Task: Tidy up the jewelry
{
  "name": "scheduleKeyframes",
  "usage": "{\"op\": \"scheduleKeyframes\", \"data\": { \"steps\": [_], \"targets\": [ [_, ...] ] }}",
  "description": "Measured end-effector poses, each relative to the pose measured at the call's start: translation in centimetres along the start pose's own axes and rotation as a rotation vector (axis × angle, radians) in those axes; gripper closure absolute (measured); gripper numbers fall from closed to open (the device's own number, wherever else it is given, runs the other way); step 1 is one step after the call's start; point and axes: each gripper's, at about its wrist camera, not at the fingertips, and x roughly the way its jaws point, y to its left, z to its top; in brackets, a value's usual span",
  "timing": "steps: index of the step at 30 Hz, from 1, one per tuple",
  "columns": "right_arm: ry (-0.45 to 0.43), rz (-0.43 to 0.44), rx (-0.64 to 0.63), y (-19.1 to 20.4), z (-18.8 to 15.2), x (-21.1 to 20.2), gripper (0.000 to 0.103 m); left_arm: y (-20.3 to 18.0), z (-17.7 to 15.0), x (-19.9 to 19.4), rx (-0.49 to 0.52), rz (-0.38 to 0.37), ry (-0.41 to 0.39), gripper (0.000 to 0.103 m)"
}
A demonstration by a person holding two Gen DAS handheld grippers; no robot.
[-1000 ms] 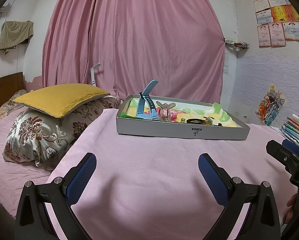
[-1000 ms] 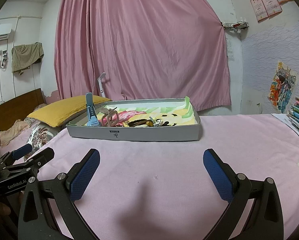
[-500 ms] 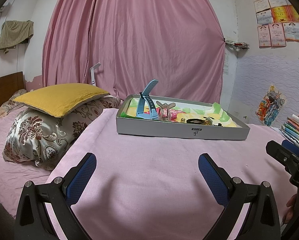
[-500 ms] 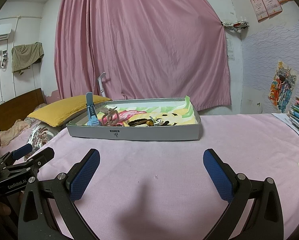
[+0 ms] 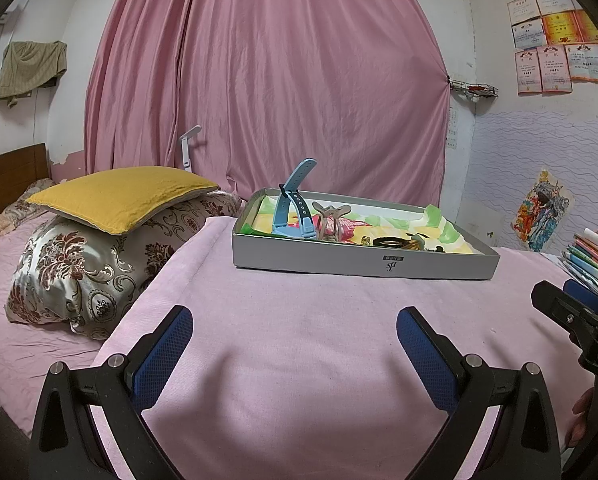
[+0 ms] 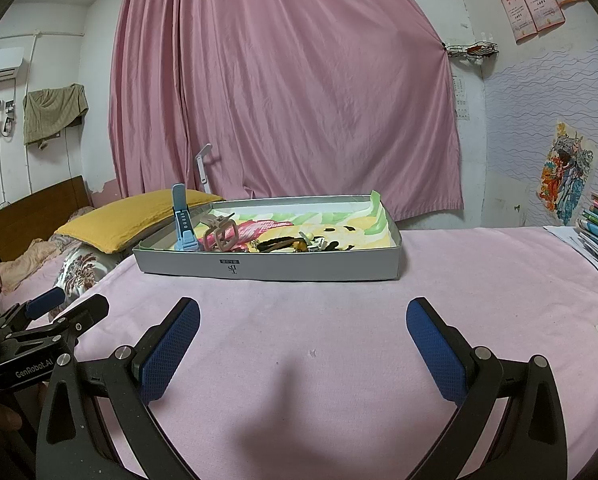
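Both spread wide and empty: left tool (image 5: 293, 330) and right tool (image 6: 303, 326), hovering low over the pink-clothed table (image 6: 339, 320). Straight ahead at twelve o'clock, well apart from either, the shallow grey cardboard tray (image 6: 299, 270), long axis running crosswise to both tools. Inside, toward its left end, the light-blue plastic watch strap (image 6: 183, 224) standing upright, just beside it the beige plastic claw clip (image 6: 219, 236); further right, a tangle of small dark jewelry pieces (image 6: 295, 245), too small to sort apart. Probably neither tool clearly nearer; likely left for the strap, right for the tangle.
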Motion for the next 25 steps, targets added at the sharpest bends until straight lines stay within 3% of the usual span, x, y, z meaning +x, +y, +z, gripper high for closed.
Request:
{"op": "scheduleKeyframes", "data": {
  "steps": [25],
  "targets": [
    [0.005,0.004,0.000,0.20,-0.25,0.23,0.002,0.32,-0.04,0.30,-0.022,0.024,0.025,0.001]
  ]
}}
